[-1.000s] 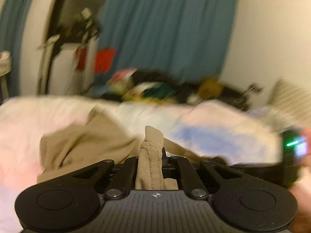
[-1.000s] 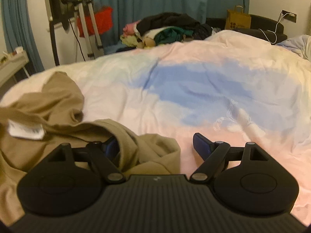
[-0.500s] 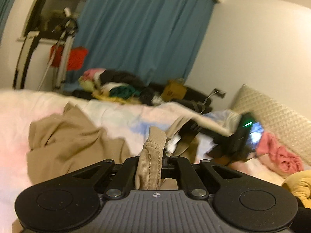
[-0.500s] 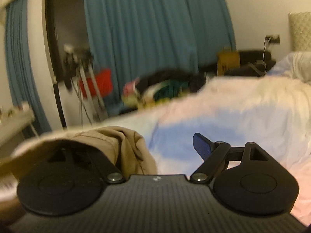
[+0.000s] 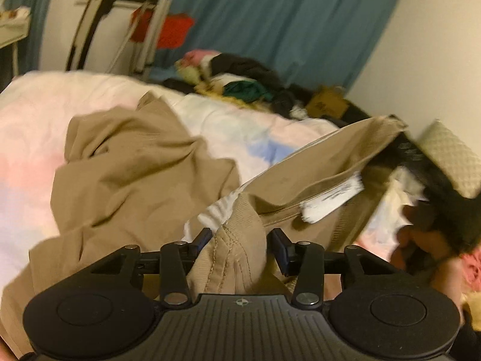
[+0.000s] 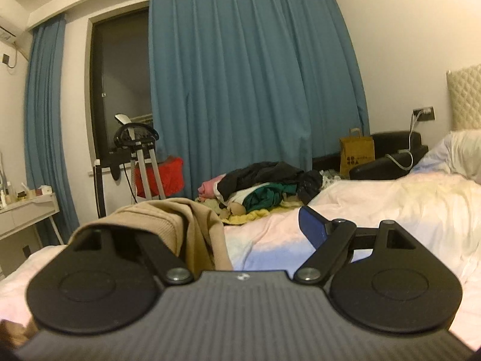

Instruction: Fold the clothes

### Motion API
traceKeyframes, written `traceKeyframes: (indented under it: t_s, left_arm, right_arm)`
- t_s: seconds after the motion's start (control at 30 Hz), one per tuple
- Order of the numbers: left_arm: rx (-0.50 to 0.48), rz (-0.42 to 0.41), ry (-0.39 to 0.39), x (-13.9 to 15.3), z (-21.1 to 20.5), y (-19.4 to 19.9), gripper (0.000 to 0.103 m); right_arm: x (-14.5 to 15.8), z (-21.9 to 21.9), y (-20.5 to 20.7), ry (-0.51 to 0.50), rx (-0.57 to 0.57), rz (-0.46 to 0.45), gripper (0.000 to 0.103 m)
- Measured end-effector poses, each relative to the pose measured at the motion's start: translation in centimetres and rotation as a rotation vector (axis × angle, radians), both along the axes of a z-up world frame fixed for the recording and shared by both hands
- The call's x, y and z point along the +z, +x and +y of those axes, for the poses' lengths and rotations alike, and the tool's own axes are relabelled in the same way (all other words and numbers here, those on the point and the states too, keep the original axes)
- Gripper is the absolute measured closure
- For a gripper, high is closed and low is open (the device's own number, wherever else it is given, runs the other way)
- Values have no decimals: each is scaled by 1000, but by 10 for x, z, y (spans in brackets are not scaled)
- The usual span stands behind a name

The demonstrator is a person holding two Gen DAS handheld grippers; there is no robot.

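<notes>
Now the tan garment (image 5: 141, 177) lies crumpled on the bed (image 5: 36, 114) ahead of my left gripper (image 5: 240, 245), whose jaws are opening off the seam they clamped a second ago, cloth between them. My right gripper (image 6: 240, 225) stands wide, fabric draped over one finger. The white label (image 5: 332, 201) is unreadable.

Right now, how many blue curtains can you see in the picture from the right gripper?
2. A wide blue curtain hangs behind the clothes pile, right of the dark window. A narrow blue curtain hangs left of that window. More may hang outside the picture.
</notes>
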State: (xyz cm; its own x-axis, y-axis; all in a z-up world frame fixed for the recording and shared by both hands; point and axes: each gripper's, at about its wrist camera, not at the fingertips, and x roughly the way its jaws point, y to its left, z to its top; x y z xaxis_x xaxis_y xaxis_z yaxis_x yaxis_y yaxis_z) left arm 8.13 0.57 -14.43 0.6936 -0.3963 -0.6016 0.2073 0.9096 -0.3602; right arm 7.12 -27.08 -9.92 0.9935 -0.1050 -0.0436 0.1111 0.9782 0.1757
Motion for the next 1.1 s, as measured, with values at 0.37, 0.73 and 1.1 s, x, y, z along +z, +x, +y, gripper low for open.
traceKeyframes:
  t_s: [0.37, 0.73, 1.1]
  left_arm:
    - [186, 43, 134, 1, 30, -10, 45]
    - [349, -162, 114, 55, 52, -8, 37]
    - [453, -452, 66, 196, 76, -10, 36]
  right_arm:
    - [-2, -5, -13, -19, -111, 50, 22]
    - [-10, -9, 7, 135, -80, 234, 22]
    - [111, 20, -17, 261, -43, 79, 22]
